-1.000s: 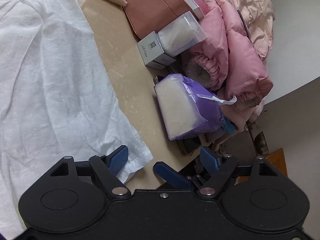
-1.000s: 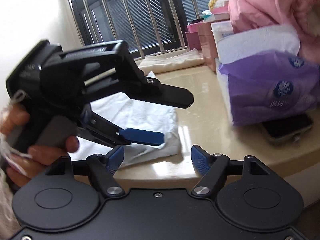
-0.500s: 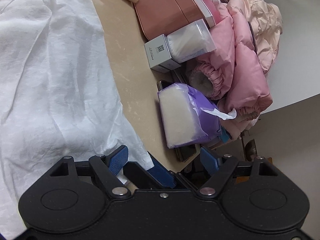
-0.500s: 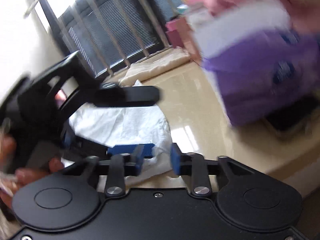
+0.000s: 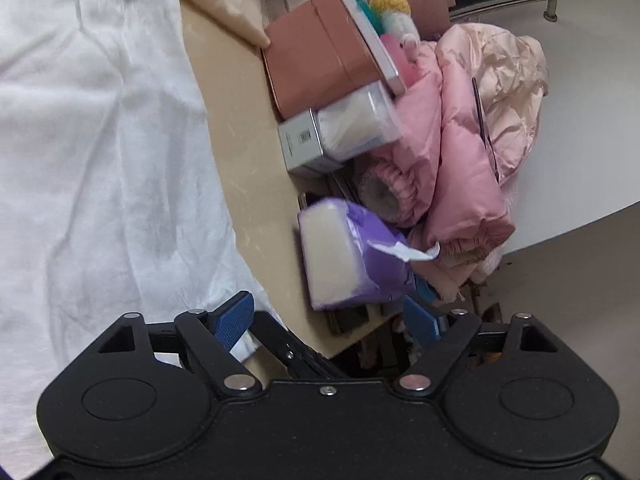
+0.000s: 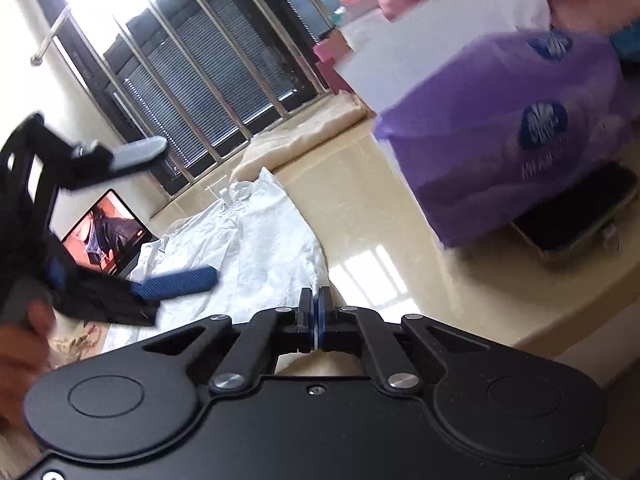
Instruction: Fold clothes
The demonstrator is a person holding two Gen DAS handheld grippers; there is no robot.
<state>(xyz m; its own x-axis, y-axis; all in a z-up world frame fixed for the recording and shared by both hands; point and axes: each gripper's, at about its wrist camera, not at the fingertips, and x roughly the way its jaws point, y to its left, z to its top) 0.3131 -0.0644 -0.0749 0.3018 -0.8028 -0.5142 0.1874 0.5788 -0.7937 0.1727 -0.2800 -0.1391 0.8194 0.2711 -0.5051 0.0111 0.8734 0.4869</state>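
A white garment (image 5: 100, 168) lies spread on the beige table (image 5: 248, 176); it also shows in the right wrist view (image 6: 264, 248). My left gripper (image 5: 328, 316) is open, hovering over the garment's near corner at the table edge; it also shows in the right wrist view (image 6: 140, 220). My right gripper (image 6: 319, 312) is shut, its pads pressed together at the garment's near corner; a thin sliver of white shows between them. Its black body reaches under the corner in the left wrist view (image 5: 288, 348).
A purple tissue pack (image 5: 344, 256) sits on a phone (image 6: 576, 220) to the right. Behind it are a grey box (image 5: 304, 148), brown boxes (image 5: 320, 56) and pink jackets (image 5: 460, 140). A laptop (image 6: 108, 236) and a barred window (image 6: 208, 60) are at the back.
My right gripper has closed from wide open to shut at the garment corner. The left gripper has lifted and pulled back, staying open.
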